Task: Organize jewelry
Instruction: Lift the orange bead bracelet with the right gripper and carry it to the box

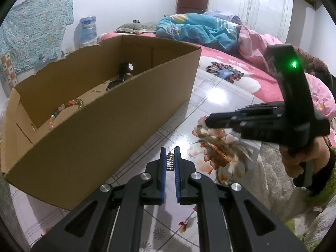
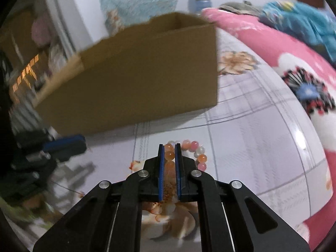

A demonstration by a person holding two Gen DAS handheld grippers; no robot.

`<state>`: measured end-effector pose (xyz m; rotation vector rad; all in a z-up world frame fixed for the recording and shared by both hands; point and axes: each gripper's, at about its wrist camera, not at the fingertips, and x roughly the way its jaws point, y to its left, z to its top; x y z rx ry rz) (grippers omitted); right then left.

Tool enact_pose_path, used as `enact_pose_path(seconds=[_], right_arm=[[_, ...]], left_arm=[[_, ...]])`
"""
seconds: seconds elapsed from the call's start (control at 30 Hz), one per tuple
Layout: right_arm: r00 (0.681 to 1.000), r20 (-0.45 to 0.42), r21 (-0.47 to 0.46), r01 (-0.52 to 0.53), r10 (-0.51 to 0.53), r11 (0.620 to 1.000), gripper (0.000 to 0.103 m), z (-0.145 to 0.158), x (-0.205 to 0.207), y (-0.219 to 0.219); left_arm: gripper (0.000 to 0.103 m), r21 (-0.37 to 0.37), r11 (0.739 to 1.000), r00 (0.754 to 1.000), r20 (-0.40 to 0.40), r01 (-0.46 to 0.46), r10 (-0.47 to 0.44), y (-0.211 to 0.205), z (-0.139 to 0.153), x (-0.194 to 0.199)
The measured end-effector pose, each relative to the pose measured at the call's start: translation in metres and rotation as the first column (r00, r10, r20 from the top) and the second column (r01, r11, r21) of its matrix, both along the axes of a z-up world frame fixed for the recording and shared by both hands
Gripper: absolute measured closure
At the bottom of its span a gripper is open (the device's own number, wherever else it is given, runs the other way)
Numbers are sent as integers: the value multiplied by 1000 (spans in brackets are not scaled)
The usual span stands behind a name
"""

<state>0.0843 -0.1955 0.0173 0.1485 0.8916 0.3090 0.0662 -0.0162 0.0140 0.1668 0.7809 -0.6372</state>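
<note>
Pink floral bed (image 1: 226, 67) borders the tiled floor (image 1: 201, 96), where an open cardboard box (image 1: 100, 113) holds a multicoloured bead string (image 1: 67, 107). Right gripper (image 2: 169, 147): jaws nearly closed on the orange-pink bead bracelet (image 2: 200, 157) at floor level. Left gripper (image 1: 170, 150): jaws pinched on a small metal chain (image 1: 170, 162) beside the box.

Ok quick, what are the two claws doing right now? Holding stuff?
Left gripper: shut on a small metal jewelry piece.
Right gripper: closed on the orange and pink bead bracelet.
</note>
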Motion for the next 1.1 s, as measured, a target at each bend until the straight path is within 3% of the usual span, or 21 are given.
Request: enact_pose_path(seconds=[0.27, 0.43, 0.57, 0.7, 0.87, 1.0, 1.1], right_arm=[[995, 50, 202, 75, -87, 976, 96, 36, -12, -44], [990, 118, 230, 46, -75, 972, 96, 75, -13, -51], [982, 189, 217, -18, -24, 976, 96, 112, 1, -48], [973, 221, 197, -118, 73, 973, 96, 138, 32, -32], [969, 147, 129, -218, 199, 967, 96, 135, 83, -5], [962, 15, 94, -272, 272, 958, 96, 110, 127, 9], [954, -62, 73, -288, 293, 955, 96, 92, 147, 12]], left_arm=[[97, -70, 998, 998, 64, -7, 11, 7, 47, -7], [96, -114, 993, 991, 124, -33, 48, 23, 89, -3], [96, -133, 988, 989, 118, -72, 88, 42, 110, 17], [96, -145, 987, 997, 13, -74, 77, 46, 116, 58], [96, -133, 991, 984, -179, -31, 7, 24, 93, 118], [97, -97, 995, 919, -393, -23, -17, 2, 55, 166], [96, -44, 999, 890, -457, -26, 3, -10, 36, 184]])
